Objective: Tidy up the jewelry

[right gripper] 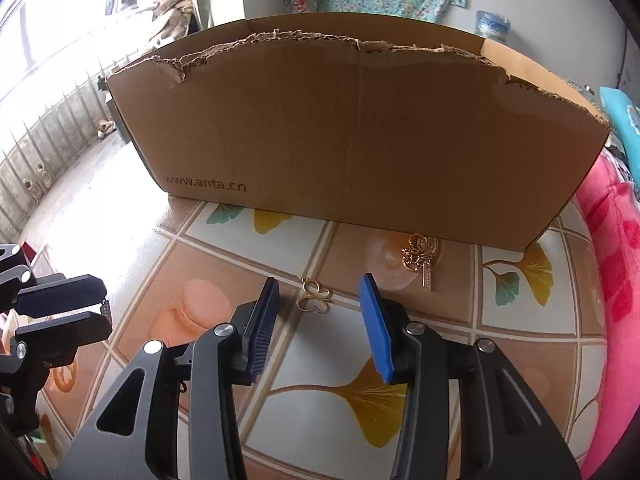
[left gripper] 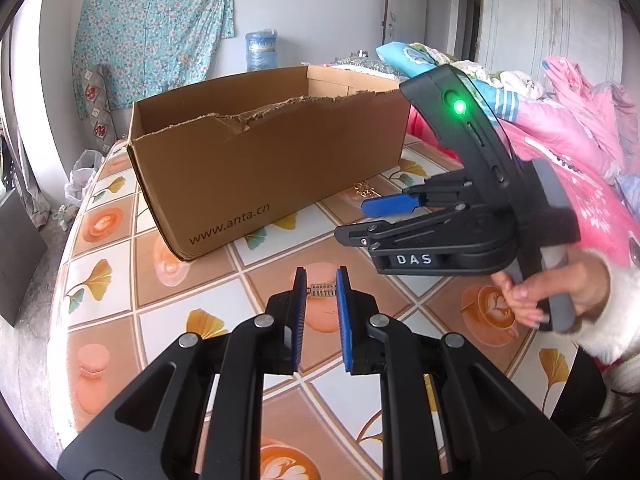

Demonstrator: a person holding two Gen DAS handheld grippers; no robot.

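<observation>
My left gripper is shut on a small silver bar-shaped piece of jewelry, held just above the table; it also shows at the left edge of the right wrist view. My right gripper is open and hovers over a gold butterfly-shaped piece lying on the table between its fingers. In the left wrist view the right gripper is at the right. A cluster of gold jewelry lies by the foot of the open cardboard box, also seen in the left wrist view.
The cardboard box has a torn upper edge and stands on a round table with a patterned cloth. Pink bedding lies to the right. A water jug stands behind the box.
</observation>
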